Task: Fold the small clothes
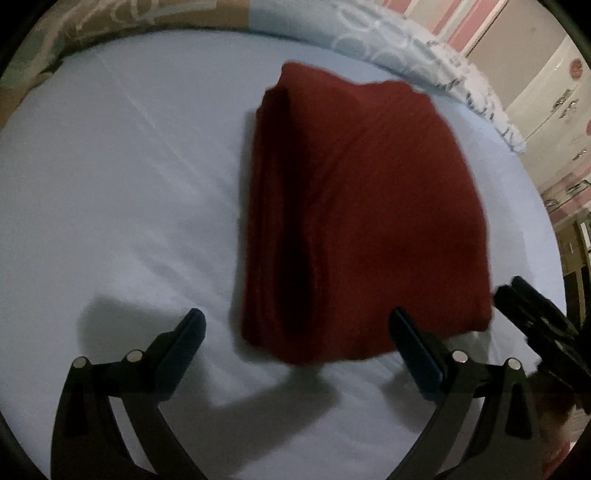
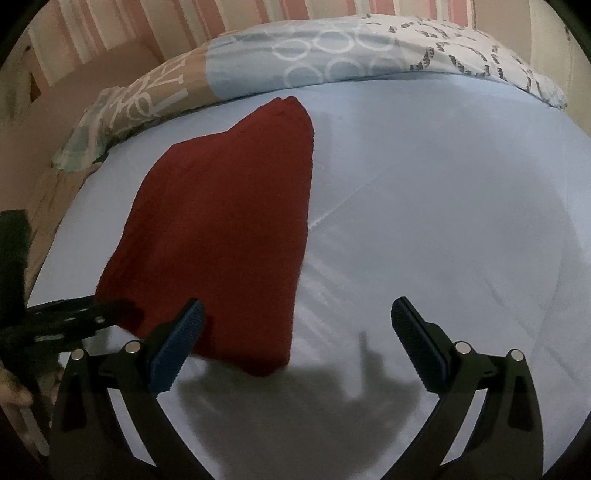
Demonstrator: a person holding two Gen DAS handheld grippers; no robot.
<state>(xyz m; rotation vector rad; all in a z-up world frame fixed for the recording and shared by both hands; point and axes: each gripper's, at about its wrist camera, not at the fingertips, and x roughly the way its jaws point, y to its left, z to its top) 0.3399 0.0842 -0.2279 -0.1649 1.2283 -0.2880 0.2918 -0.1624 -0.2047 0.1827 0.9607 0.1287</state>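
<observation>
Red cloth [image 1: 362, 218] lay folded on sheet [image 1: 122, 206]; left gripper [image 1: 297, 325] and right gripper [image 2: 297, 321] both spread wide, holding nothing.

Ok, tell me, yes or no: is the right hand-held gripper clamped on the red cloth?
No: the right hand-held gripper is open with nothing between its fingers, and the folded red cloth lies flat on the blue sheet.

**Colours and patterns in view**

You see a dark red garment [image 1: 362, 206], plain and unpatterned, on a pale blue bed sheet [image 1: 129, 192]. The duvet [image 2: 332, 59] carries tan, light blue and white panels printed with white rings and dark marks. The wall [image 2: 122, 26] shows pink, cream and green stripes. Both grippers are black; the right gripper's fingers [image 2: 177, 347] bear blue ribbed pads.
</observation>
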